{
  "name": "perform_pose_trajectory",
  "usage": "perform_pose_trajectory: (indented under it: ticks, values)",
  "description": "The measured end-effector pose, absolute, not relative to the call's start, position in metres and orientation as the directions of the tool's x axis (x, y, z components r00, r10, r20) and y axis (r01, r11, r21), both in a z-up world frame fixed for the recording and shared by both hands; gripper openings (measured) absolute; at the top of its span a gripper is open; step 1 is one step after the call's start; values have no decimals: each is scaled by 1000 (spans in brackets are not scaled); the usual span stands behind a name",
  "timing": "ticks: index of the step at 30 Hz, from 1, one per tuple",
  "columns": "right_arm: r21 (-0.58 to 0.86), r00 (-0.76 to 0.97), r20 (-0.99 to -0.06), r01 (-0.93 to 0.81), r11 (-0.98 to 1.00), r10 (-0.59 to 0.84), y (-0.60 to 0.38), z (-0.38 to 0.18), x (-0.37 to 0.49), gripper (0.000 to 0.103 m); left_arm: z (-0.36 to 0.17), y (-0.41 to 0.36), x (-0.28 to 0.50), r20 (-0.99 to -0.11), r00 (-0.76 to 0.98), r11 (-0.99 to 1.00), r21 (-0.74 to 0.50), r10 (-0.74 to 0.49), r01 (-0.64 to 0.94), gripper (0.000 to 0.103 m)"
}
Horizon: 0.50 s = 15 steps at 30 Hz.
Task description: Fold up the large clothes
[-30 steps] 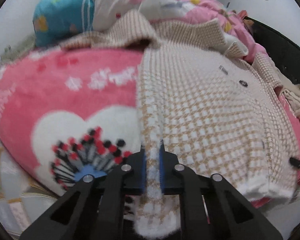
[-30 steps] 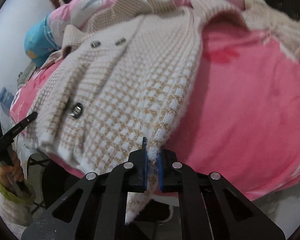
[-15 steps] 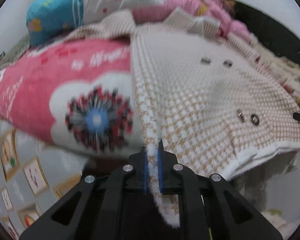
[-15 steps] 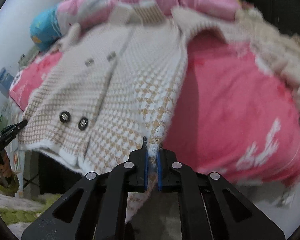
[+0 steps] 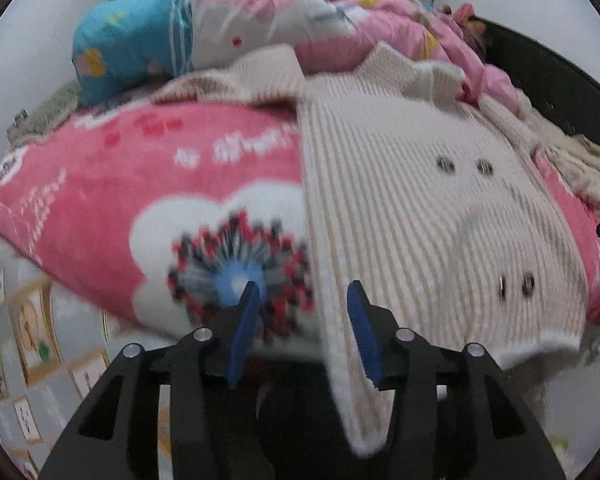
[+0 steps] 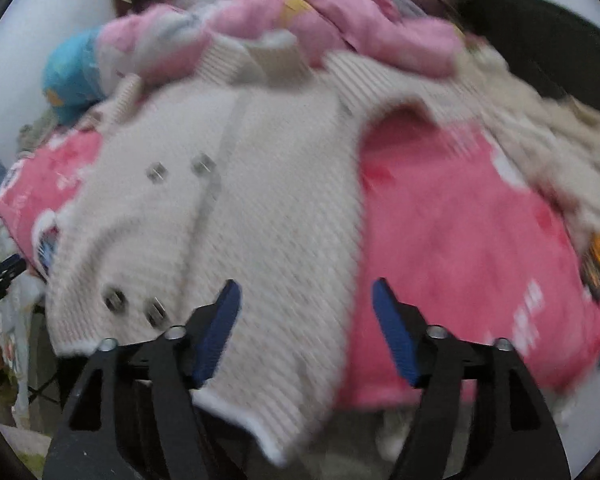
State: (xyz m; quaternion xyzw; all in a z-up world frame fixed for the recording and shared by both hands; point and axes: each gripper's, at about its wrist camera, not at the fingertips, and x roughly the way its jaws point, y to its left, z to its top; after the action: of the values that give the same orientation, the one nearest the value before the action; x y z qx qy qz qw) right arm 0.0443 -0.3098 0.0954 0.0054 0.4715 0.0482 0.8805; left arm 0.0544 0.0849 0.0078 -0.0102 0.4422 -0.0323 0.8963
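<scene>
A cream-and-tan checked knit cardigan [image 5: 412,208] lies spread, front up, on a bed covered by a pink plush blanket [image 5: 112,184] printed with a white flower and red-and-black centre. Its lower hem hangs over the near edge of the bed. Two pairs of dark buttons [image 5: 464,166] show on its front, one pair higher and one near the hem.

The left gripper [image 5: 302,308] has just been opening; its blue pads [image 5: 244,328] now stand apart. The cardigan's side edge droops between them, close against the right-hand pad, with no squeeze visible. The right gripper [image 6: 306,308] has likewise just been opening, and its blue-padded fingers [image 6: 394,332] stand wide. The other side edge of the cardigan [image 6: 268,240] and its hem corner lie between and below them, free of both pads.

At the head of the bed, a blue-and-pink pillow [image 5: 140,48] and a rumpled pink quilt [image 5: 384,28] are heaped behind the collar. Pale garments [image 6: 548,136] are piled at the bed's right side. Both views are blurred.
</scene>
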Motion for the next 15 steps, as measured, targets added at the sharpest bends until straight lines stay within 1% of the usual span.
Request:
perform_pose_trajectory:
  ticks: [1,2,3,4,7,9,12,14,15]
  values:
    - [61,575,-810,-120,991,119,-291,97,58,78,14,85,66,-774,630,998,-55,-64,34,49]
    - [64,587,-798,-146,987,138,-278,97,64,81,17,85,76,-762,644,997,-68,-65,20,54]
    - [67,601,-783,-179,981,163,-263,100,73,88,21,88,87,-750,658,996,-88,-71,7,59]
    - [69,612,-769,-205,976,183,-248,101,83,93,25,91,101,-733,676,994,-109,-73,-12,61]
    - [52,627,-744,-290,956,231,-197,98,125,96,36,104,141,-705,708,990,-126,-45,-63,71]
    - [43,612,-750,-333,942,251,-173,93,150,96,43,118,172,-683,730,987,-122,-5,-107,80]
    - [50,592,-754,-381,923,285,-141,84,181,96,46,142,210,-674,738,976,-126,45,-175,83]
    - [62,579,-757,-398,915,303,-123,75,203,96,42,167,243,-686,724,958,-156,71,-241,83]
    - [74,568,-760,-408,910,316,-116,70,213,96,38,179,262,-696,715,949,-182,61,-259,84]
